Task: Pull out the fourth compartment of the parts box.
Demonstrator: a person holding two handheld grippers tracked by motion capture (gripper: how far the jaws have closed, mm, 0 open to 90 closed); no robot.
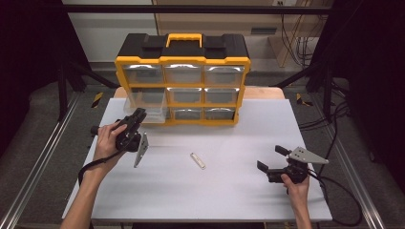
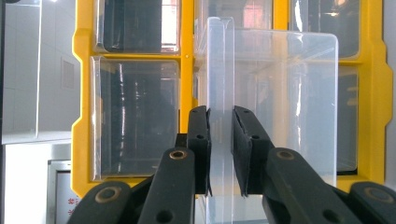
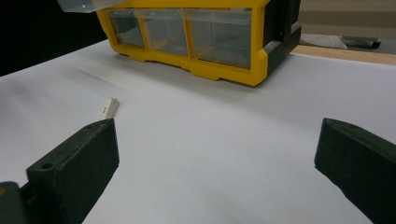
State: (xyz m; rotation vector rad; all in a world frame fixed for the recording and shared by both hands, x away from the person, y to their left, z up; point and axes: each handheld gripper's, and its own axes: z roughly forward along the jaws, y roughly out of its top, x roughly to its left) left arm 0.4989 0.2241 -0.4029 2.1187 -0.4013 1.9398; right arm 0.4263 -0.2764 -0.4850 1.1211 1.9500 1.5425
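A yellow and black drawer cabinet (image 1: 184,59) stands at the back of the white table (image 1: 215,195). One clear drawer (image 1: 147,106) at its left side is pulled partly out. My left gripper (image 1: 138,115) is shut on that drawer's front lip. In the left gripper view the clear drawer (image 2: 280,93) stands in front of the yellow frame (image 2: 187,70), and both pads of the gripper (image 2: 220,126) press on its thin upright lip. My right gripper (image 1: 271,158) rests at the table's right, open, with nothing between the jaws (image 3: 217,135).
A small pale flat stick (image 1: 197,161) lies on the table's middle, seen ahead-left of the right gripper as the stick (image 3: 110,108). The cabinet (image 3: 224,70) holds several other clear drawers, all pushed in. Cables trail off the right edge.
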